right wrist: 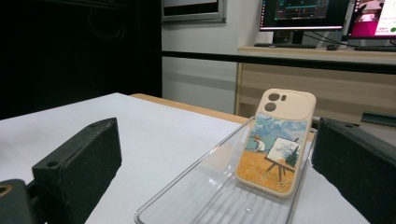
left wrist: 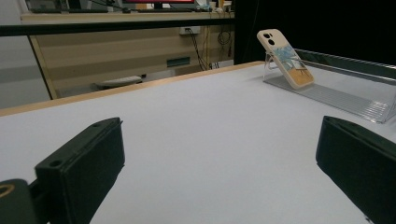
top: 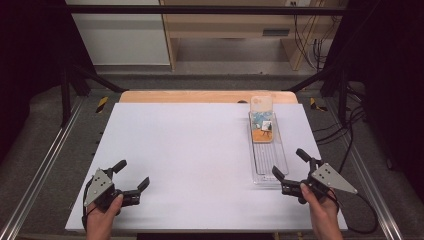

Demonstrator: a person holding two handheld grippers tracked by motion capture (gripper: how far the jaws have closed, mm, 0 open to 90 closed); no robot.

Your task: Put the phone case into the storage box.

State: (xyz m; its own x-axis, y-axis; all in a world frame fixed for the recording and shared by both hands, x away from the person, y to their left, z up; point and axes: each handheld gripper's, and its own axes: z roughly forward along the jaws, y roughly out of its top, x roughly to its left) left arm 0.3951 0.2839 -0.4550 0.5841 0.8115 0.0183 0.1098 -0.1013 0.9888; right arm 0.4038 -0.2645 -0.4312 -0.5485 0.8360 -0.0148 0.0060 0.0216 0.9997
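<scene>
**Both grippers open, phone case propped in its tray**

We saw a white table [top: 200,160] with a clear plastic tray [top: 280,160] lying lengthwise on its right side. In the tray's far half a cream phone case [top: 262,120] leaned back, tilted, its printed side facing us: a painter at an easel in a yellow field under blue sky. From the left gripper view the phone case [left wrist: 286,58] stood tilted against a small clear support at the far end of the tray [left wrist: 341,98].

We held the left gripper [top: 134,176] near the table's front left corner, its jaws spread wide with nothing between them, well apart from the tray. The left hand [top: 104,220] gripped it from below.

The right gripper [top: 288,164] sat at the front right, jaws likewise spread and empty, just beside the tray's near end. The right hand [top: 320,212] held it. Along its own jaws we looked straight up the tray [right wrist: 187,191] at the phone case [right wrist: 275,144], which showed two camera cut-outs at the top.
</scene>
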